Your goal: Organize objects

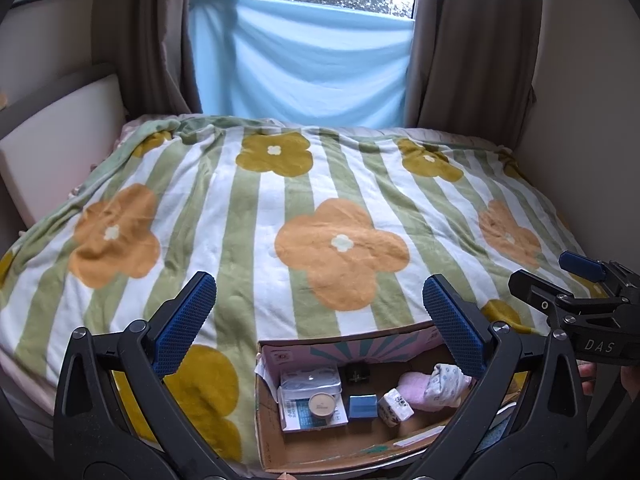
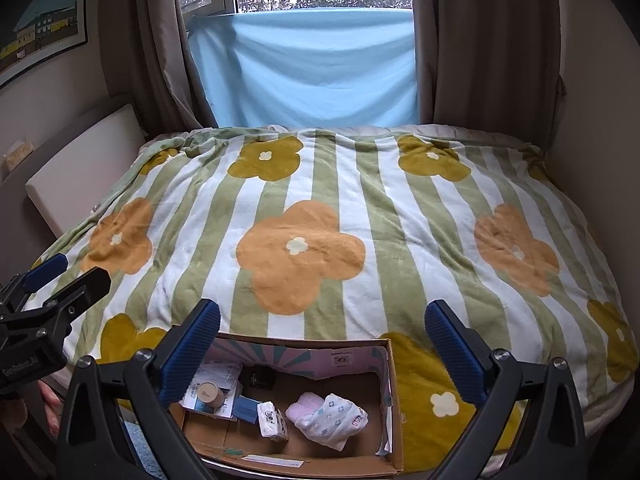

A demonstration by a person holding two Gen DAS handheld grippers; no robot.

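An open cardboard box (image 1: 276,432) (image 2: 394,380) stands at the near edge of the bed. It holds a round tan tin (image 1: 321,404) (image 2: 211,393) on a white packet, a blue box (image 1: 363,406) (image 2: 245,408), a small white tissue pack (image 1: 395,406) (image 2: 273,420), a small black item (image 1: 357,373) (image 2: 262,376), a pink cloth (image 1: 414,388) (image 2: 304,405) and patterned white socks (image 1: 446,384) (image 2: 332,418). My left gripper (image 1: 320,328) is open and empty above the box. My right gripper (image 2: 322,344) is open and empty above it too.
A striped blanket with flowers (image 1: 300,220) (image 2: 340,220) covers the bed. A blue sheet (image 1: 304,68) hangs over the window between brown curtains. A padded headboard (image 1: 56,148) stands at the left. Each gripper shows at the edge of the other's view.
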